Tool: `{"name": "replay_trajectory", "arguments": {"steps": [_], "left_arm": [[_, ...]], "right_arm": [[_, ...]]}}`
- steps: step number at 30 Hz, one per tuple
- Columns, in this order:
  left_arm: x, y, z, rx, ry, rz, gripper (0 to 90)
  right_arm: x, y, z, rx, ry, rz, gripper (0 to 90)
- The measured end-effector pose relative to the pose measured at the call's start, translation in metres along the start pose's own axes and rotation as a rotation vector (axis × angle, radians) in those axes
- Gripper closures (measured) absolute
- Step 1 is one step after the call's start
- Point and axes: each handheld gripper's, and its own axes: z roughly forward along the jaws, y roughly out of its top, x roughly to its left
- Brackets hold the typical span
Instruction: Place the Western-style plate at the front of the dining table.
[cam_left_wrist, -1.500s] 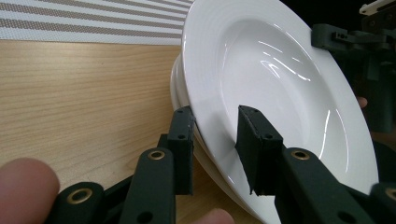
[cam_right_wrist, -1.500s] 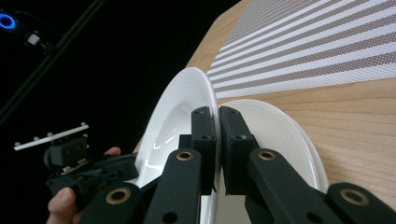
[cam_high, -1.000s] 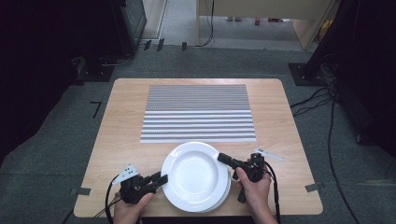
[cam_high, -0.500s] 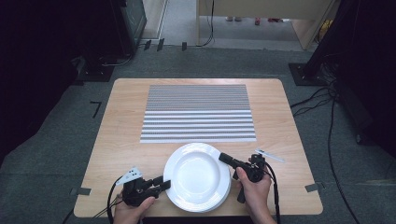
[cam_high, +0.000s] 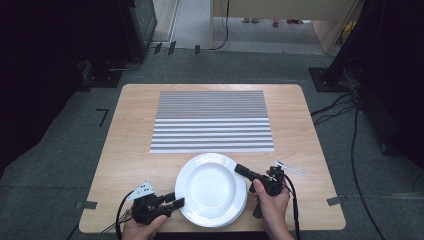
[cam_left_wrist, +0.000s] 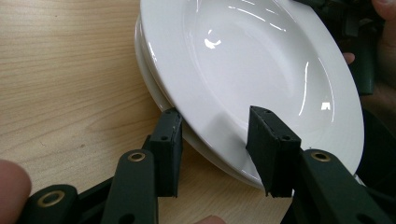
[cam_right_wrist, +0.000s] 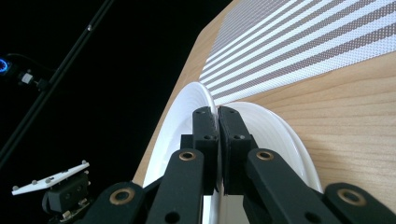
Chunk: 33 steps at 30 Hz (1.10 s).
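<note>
You are working with two white plates stacked near your edge of the table (cam_high: 130, 150), one striped placemat (cam_high: 212, 121) lying beyond them, and two grippers. Your right gripper (cam_right_wrist: 217, 114) is pinching the rim of the top plate (cam_high: 212, 186), jaws nearly together with only that rim between them, tilting it off the lower plate (cam_right_wrist: 280, 135). Your left gripper (cam_left_wrist: 212, 140) is straddling the opposite rim, its jaws parted and not pressing; they have just been opening. Compared with a second ago, that left gripper is sitting slightly lower and clear of the rim, while the stack is lying where it was.
</note>
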Motion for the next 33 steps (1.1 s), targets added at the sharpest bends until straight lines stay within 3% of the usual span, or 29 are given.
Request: {"name": "replay_trajectory", "arguments": {"steps": [8, 12, 18, 21, 26, 33], "left_arm": [[0.0, 0.0, -0.001, -0.018, 0.0, -0.007, 58.4], [0.0, 0.002, -0.003, -0.049, -0.014, -0.032, 60.3], [-0.002, 0.004, -0.003, -0.059, -0.009, -0.038, 61.2], [0.0, 0.009, -0.004, -0.084, -0.031, -0.068, 63.0], [-0.001, 0.019, -0.001, -0.094, -0.03, -0.071, 63.9], [0.001, 0.038, 0.0, -0.124, -0.039, -0.11, 67.0]], "right_arm": [[-0.001, -0.001, -0.001, -0.012, 0.014, 0.026, 88.6], [0.001, -0.001, -0.001, -0.023, 0.018, 0.028, 88.5], [0.006, 0.004, -0.002, -0.039, 0.02, 0.005, 88.6], [0.01, 0.008, -0.002, -0.045, 0.024, 0.0, 88.6], [0.016, 0.02, -0.002, -0.067, 0.018, -0.029, 88.4], [0.018, 0.033, 0.001, -0.083, 0.009, -0.066, 87.5]]}}
